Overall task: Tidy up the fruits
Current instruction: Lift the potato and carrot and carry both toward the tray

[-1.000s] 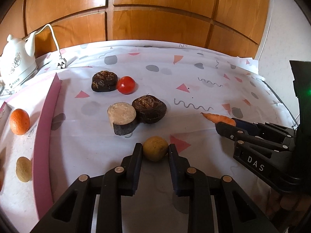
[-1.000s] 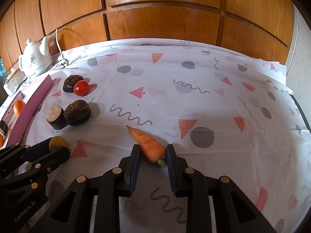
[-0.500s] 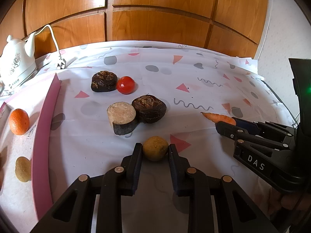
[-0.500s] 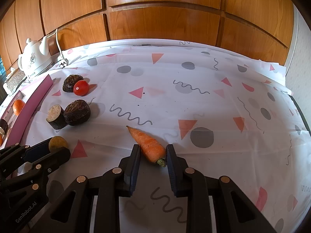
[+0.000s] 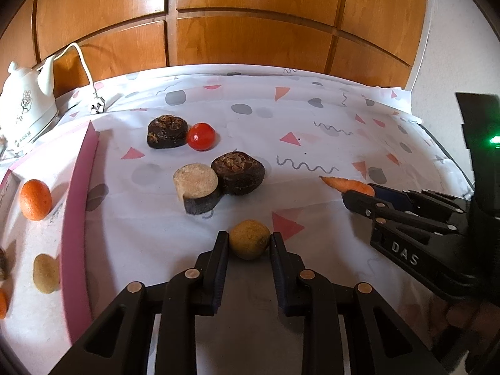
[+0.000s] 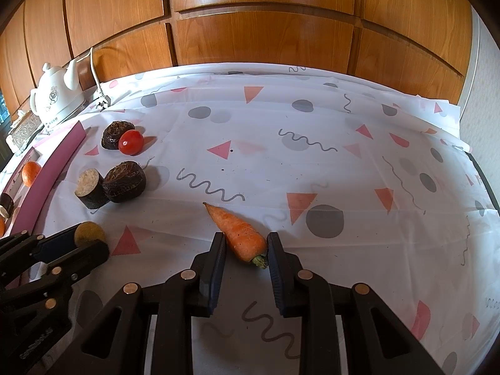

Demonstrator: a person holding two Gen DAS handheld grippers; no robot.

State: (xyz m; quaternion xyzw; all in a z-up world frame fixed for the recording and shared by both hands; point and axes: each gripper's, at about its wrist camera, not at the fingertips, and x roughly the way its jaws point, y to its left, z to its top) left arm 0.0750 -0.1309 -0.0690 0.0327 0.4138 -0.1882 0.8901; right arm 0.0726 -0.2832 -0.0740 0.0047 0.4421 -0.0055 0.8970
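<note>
My left gripper (image 5: 249, 238) is shut on a small round yellow-brown fruit (image 5: 249, 245), its pads pressing both sides, low over the patterned tablecloth. My right gripper (image 6: 246, 241) is shut on the thick end of an orange carrot (image 6: 236, 229), whose tip points away to the left. Each tool shows in the other's view: the right gripper (image 5: 359, 197) with the carrot (image 5: 347, 183) at the right, and the left gripper (image 6: 90, 240) with the round fruit (image 6: 87, 232) at the lower left.
A red tomato (image 5: 201, 136), two dark round pieces (image 5: 167, 131) (image 5: 239, 172) and a cut dark-skinned chunk (image 5: 198, 190) lie ahead. A pink-rimmed tray (image 5: 78, 218) at the left holds an orange (image 5: 35, 199) and a yellow-brown fruit (image 5: 46, 273). A white kettle (image 5: 25, 115) stands behind it.
</note>
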